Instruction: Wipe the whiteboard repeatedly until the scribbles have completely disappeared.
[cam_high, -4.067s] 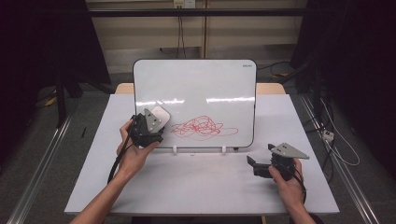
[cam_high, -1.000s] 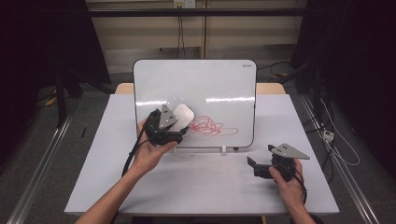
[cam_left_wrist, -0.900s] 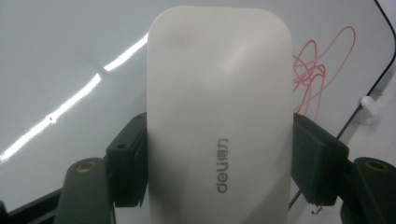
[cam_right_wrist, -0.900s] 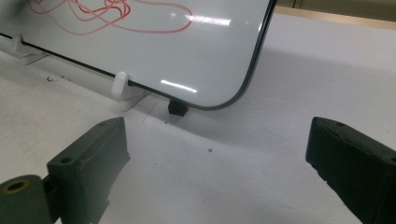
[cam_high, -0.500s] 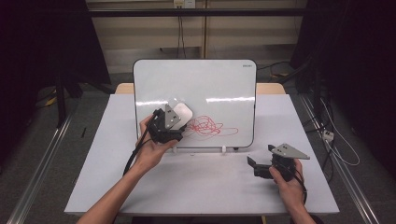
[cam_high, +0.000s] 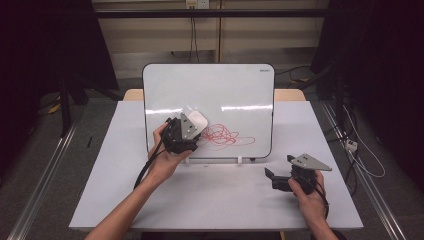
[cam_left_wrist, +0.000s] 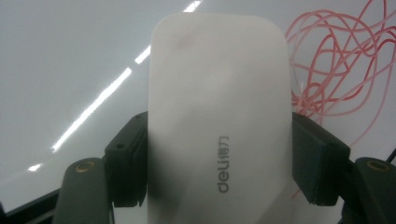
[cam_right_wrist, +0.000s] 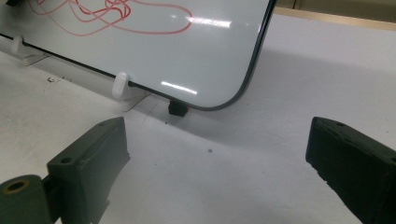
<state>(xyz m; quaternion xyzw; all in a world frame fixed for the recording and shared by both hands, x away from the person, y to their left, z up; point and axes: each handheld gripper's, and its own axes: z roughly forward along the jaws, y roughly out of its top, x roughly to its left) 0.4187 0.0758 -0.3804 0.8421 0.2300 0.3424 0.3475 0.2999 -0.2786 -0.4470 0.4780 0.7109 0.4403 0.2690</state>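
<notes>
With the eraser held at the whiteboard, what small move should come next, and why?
Probably slide the left hand-held gripper rightward across the whiteboard. Its jaws clamp the white eraser, which sits at the left edge of the red scribble, and that scribble is largely unwiped.

A white, rounded eraser (cam_left_wrist: 219, 116) with grey lettering on its back is clamped between the jaws and held flat against the whiteboard (cam_high: 225, 90), just left of the red scribble (cam_high: 227, 136). The whiteboard stands propped upright, and the scribble sits low on it.
</notes>
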